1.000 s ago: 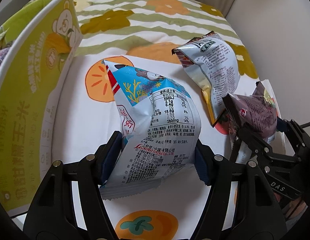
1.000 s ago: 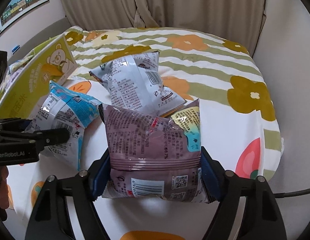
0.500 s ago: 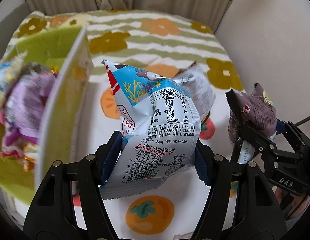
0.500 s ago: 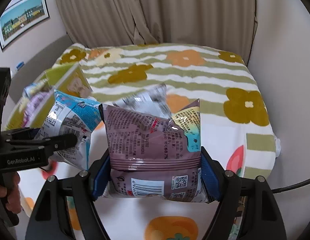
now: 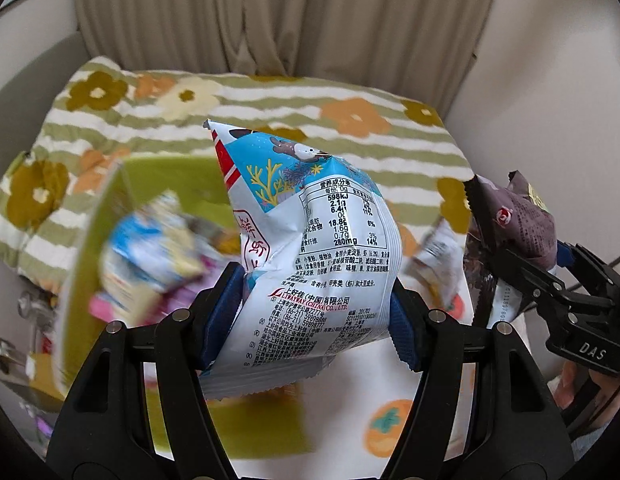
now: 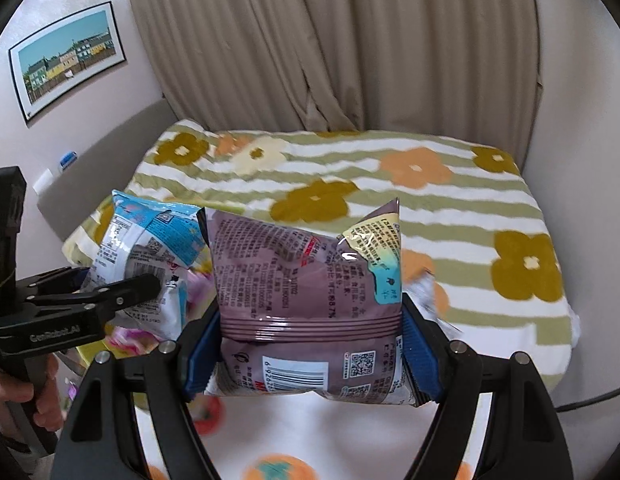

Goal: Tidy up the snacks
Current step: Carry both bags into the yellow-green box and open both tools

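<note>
Glossy crinkled foil blue snack bag (image 5: pixel 310 248); matt woven floral cloth (image 6: pixel 430 200).

Left tongs (image 5: pixel 316 312), right tongs (image 6: pixel 312 350): black frames, silver screws, blue ribbed pads; bare-skinned hand (image 6: pixel 38 396).

Soft, even daylight through curtain (image 6: pixel 310 40); no hard shadows. Glare patches on purple snack bag (image 6: pixel 310 280). Motion blur on green box (image 5: pixel 122 260) and its contents. Fisheye bending, dark vignette at corners.

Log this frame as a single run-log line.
left gripper: shut on blue snack bag | right gripper: shut on purple snack bag | both bags in air | green box: holds snacks, blurred
</note>
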`<state>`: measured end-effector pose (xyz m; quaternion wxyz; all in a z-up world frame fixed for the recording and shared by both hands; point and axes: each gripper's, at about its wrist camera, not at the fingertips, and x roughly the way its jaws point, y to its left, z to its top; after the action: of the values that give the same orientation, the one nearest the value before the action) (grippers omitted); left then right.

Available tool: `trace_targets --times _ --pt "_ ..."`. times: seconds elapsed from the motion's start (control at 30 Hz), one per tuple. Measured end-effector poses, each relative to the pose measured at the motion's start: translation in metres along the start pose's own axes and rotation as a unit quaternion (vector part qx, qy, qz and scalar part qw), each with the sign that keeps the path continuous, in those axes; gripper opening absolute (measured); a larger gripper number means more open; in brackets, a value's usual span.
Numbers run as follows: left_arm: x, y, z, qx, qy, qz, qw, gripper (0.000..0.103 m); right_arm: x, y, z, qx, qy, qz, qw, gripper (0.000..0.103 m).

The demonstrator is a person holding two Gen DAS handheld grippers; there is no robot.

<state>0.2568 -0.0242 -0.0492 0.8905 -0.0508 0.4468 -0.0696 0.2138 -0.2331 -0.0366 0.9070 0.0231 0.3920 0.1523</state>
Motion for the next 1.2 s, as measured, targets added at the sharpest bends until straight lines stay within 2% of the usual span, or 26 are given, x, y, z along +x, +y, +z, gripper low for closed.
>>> trace_targets --times 0.2,0.43,0.5,0.53,0.57,0.9,1.2 --pt "0.004 0.074 0.033 -0.007 0.012 0.011 0.9999 0.064 0.027 0.069 0.031 0.0 -0.011 0.02 1.0 0.076" --pt "0.038 0.125 0.058 0.003 0.053 -0.002 0.9986 0.067 0.06 0.115 0.053 0.007 -0.008 0.024 1.0 0.076" --pt "0.048 0.13 0.059 0.007 0.07 -0.006 0.9975 0.078 0.066 0.119 0.055 0.011 -0.006 0.022 1.0 0.076" --pt "0.051 0.133 0.059 0.007 0.072 -0.007 0.9973 0.089 0.07 0.122 0.056 0.013 -0.004 0.021 1.0 0.076" --pt "0.051 0.134 0.058 0.006 0.072 -0.009 0.9974 0.096 0.073 0.124 0.057 0.015 -0.002 0.019 1.0 0.076" --pt "0.039 0.156 0.048 -0.002 0.065 -0.033 0.9974 0.097 0.084 0.132 0.058 0.027 0.013 0.007 1.0 0.076" --pt "0.027 0.172 0.039 -0.014 0.062 -0.022 0.9977 0.097 0.098 0.149 0.071 0.019 0.028 0.018 0.999 0.079"
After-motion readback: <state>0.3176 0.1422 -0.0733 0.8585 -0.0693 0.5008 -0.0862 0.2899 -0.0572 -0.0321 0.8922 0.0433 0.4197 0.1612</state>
